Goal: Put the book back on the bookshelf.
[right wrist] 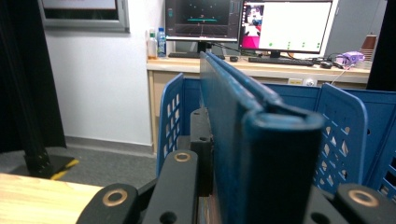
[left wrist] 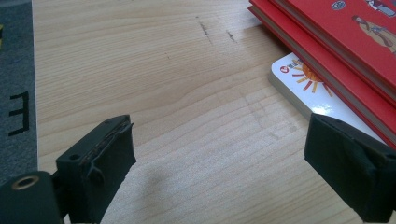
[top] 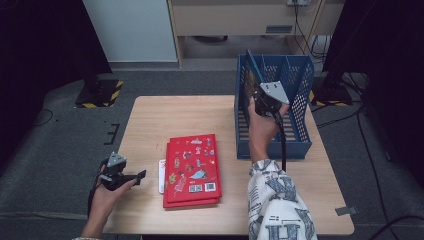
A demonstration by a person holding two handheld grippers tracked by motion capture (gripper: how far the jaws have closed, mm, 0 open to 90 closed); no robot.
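Right up close: thin blue hardback book point(right wrist: 233, 116), seen edge-on and standing tall. Squeezed tight at its lower edge by the black jaws of the right gripper point(top: 260, 96), one jaw on each side. Held up over the left end of the blue plastic file rack with holes in its walls point(top: 272, 147), top corner leaning a little to the left. Hard to tell if the bottom of the book touches the rack floor.

Around the gripper, the right hand point(top: 262, 132), with a white patterned sleeve point(top: 277, 200) behind it. Under the rack, the far right part of the light wooden table point(top: 150, 125).

Farther out, near the middle of the table, two flat red books with little pictures on the cover point(top: 192, 170), one stacked on top of the other. Peeking out from under their left side, a white book with an orange sun on it point(left wrist: 303, 88).

Farther left still, at the front left corner of the table, the left gripper point(top: 141, 175), held in the left hand point(top: 107, 192). Jaws wide apart, nothing between them but bare wood. Pointing toward the red books, close to the white book but not touching it.
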